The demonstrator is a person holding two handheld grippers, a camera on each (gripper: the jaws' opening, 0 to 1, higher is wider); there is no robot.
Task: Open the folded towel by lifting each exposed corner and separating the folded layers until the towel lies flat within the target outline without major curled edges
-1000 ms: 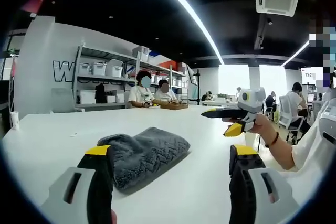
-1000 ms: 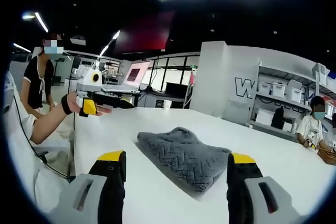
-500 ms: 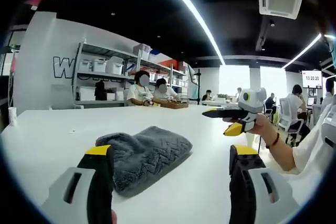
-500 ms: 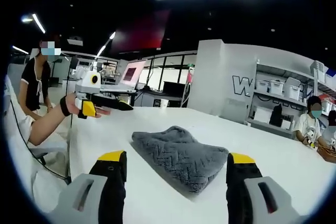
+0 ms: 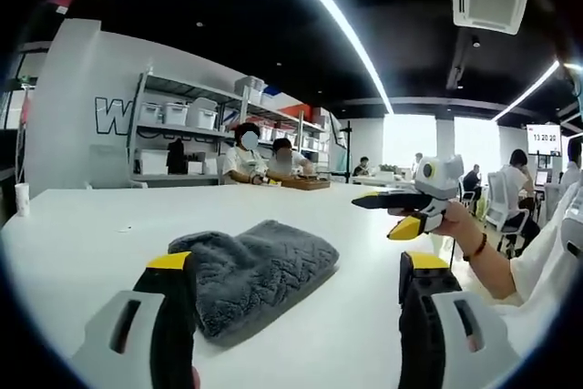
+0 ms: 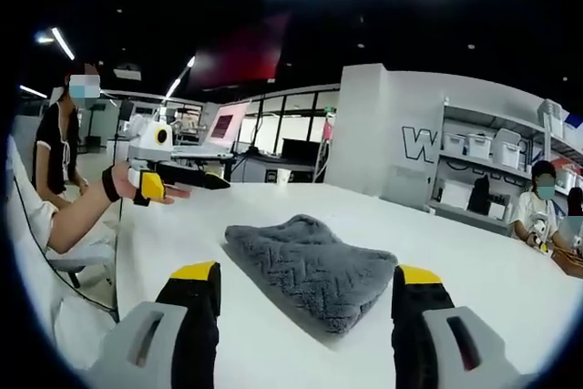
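Two pairs of tongs hover above a white table (image 5: pixel 82 243), and between them lies the folded grey towel (image 5: pixel 255 266), a thick, plush bundle with a zigzag weave, resting flat on the table with nothing gripping it. The left tongs (image 5: pixel 296 266) stand with jaws well apart and empty, the towel just beyond their yellow tips. The right tongs (image 6: pixel 305 275) are likewise spread wide and empty, with the towel (image 6: pixel 314 271) lying ahead between the jaws. Each pair also appears from the side in the other's view, held in a hand (image 6: pixel 137 193) above the table edge, clear of the cloth. No target outline can be made out on the table. The towel looks soft and limp, light enough to lift by a pinch, and likely to sag and drag its lower layers along, so a shallow bite on the top layer alone seems wise. Its rounded near edge looks like a fold; the thinner, stepped edge toward the far side seems the better place to find a loose corner, though the layers are hard to tell apart from here.
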